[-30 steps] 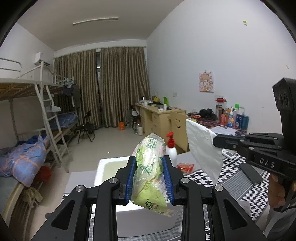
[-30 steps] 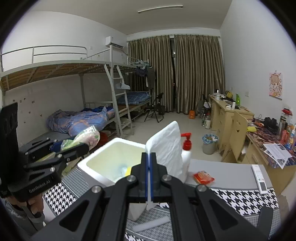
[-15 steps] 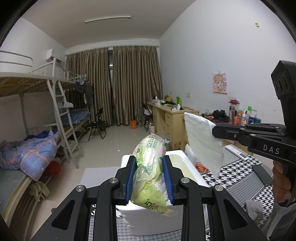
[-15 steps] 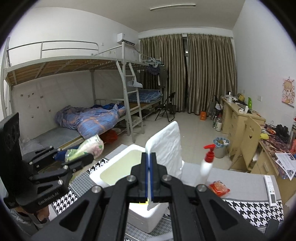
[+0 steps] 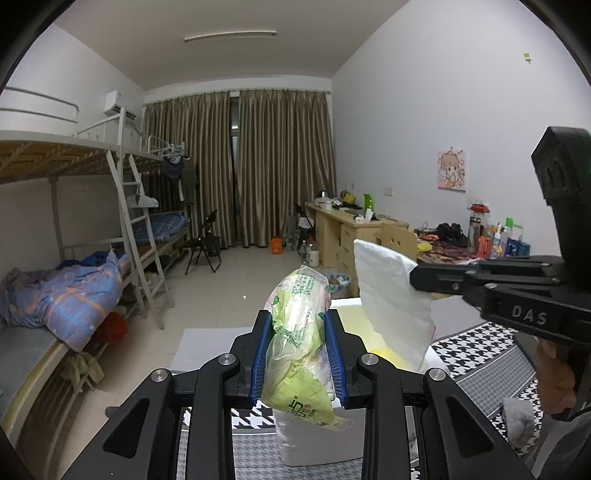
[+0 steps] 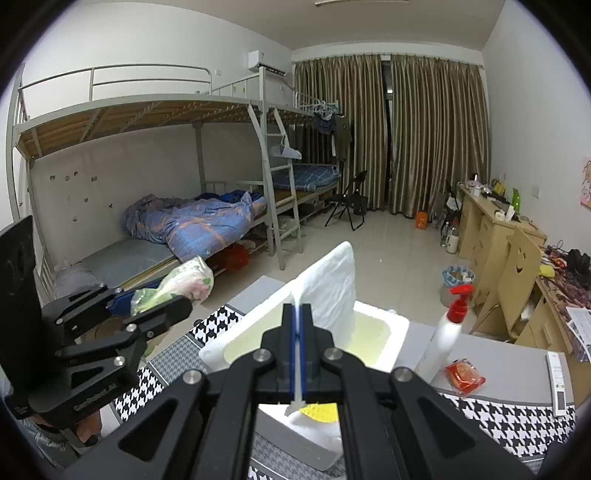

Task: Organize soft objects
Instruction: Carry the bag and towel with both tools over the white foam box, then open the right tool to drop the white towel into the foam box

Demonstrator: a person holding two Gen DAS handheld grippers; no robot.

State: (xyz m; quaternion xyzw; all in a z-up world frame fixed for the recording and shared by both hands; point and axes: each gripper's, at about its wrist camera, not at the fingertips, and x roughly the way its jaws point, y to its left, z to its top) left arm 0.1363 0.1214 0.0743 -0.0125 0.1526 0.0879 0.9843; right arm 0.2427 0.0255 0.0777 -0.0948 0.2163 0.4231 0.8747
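- Lighting: even, cool indoor light from a ceiling tube lamp (image 5: 230, 36); curtains (image 6: 391, 133) drawn.
- Shadows: soft; darkest under the bunk bed (image 6: 155, 110).
- Glare: mild sheen on the floor tiles (image 5: 221, 288).
- Focus: sharp throughout; no motion blur.
- Distortion: strong fisheye curvature; walls bow outward; black vignette at all corners in both views.

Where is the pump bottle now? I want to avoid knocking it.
In the right wrist view, the pump bottle stands right of the white foam box, beside the orange packet.
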